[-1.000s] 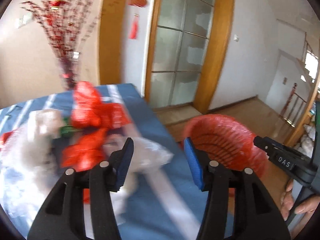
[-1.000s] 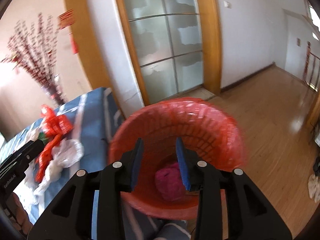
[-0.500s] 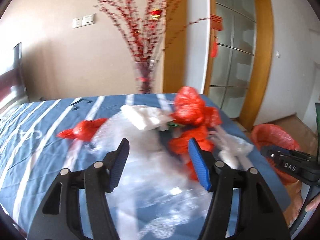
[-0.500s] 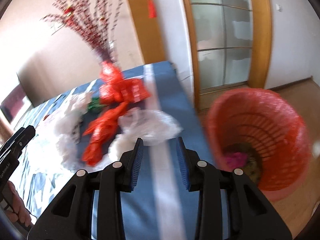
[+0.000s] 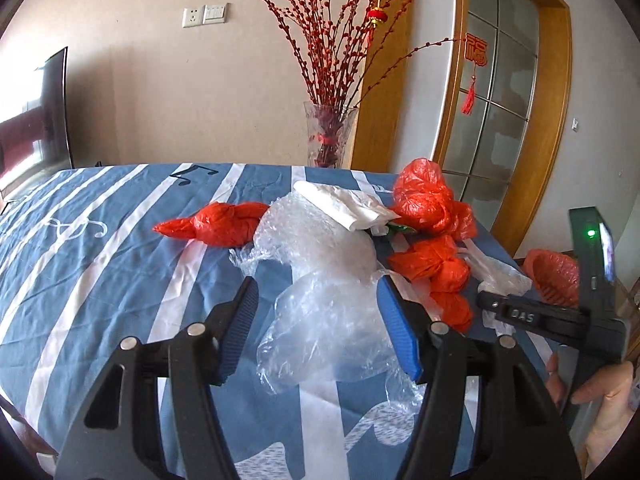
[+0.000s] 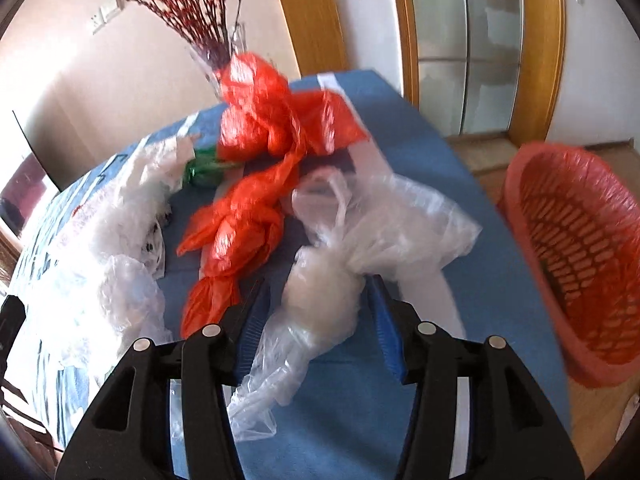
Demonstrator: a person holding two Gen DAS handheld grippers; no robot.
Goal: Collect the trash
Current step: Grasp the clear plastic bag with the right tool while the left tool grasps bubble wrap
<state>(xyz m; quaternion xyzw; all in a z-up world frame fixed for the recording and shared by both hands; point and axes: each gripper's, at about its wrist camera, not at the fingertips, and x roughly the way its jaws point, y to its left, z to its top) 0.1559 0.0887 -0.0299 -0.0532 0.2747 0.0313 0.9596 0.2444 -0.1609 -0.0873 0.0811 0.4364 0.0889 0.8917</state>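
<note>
While its jaws open, right gripper (image 6: 318, 316) straddles clear bag (image 6: 320, 312); left gripper (image 5: 320, 332) released over bubble wrap (image 5: 324, 320); red basket (image 6: 576, 256) beside

I am in a lived-in home, in a sitting or dining room. In front of me a table wears a blue cloth (image 5: 100, 264) striped white and printed with music notes. Past its far edge a glass vase (image 5: 329, 136) holds red berry branches (image 5: 340, 32). Red festival charms (image 5: 474, 64) hang by the wood-framed glass door (image 5: 508, 92) on the right. A television (image 5: 48, 108) stands far left, wall switches (image 5: 204, 16) above, wooden flooring (image 6: 480, 156) below.
</note>
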